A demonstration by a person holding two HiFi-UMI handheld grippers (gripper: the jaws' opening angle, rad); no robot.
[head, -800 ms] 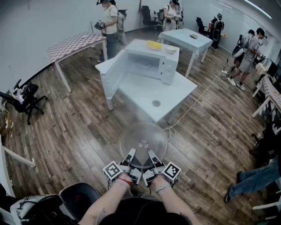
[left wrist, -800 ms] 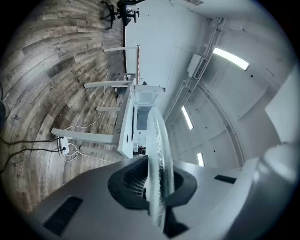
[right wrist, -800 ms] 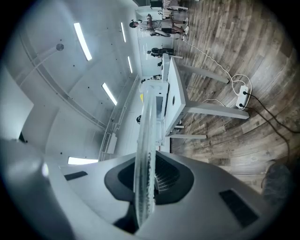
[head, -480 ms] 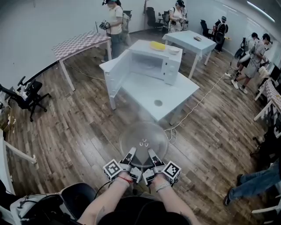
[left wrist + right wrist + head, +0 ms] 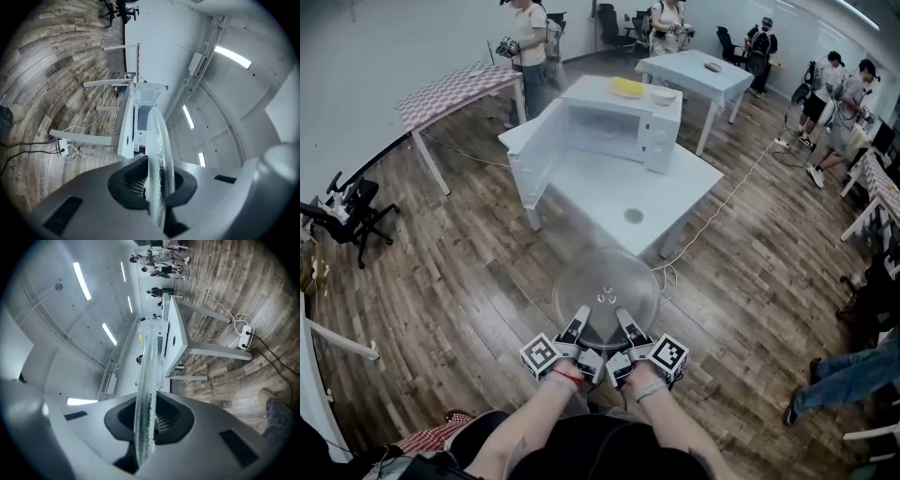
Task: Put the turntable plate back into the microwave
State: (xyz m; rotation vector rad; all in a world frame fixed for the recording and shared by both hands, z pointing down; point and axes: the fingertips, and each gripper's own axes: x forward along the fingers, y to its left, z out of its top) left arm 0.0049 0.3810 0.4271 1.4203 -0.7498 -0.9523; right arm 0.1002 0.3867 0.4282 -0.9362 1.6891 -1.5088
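We hold the clear round glass turntable plate (image 5: 607, 292) over the wood floor (image 5: 469, 272). Left gripper (image 5: 577, 326) & right gripper (image 5: 627, 326) fingers pinch its near rim. Open white microwave (image 5: 614, 131) on white desk (image 5: 609, 202) ahead.

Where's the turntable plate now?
Head view, lower centre: turntable plate held over the floor by left gripper and right gripper, short of the table bearing the microwave.
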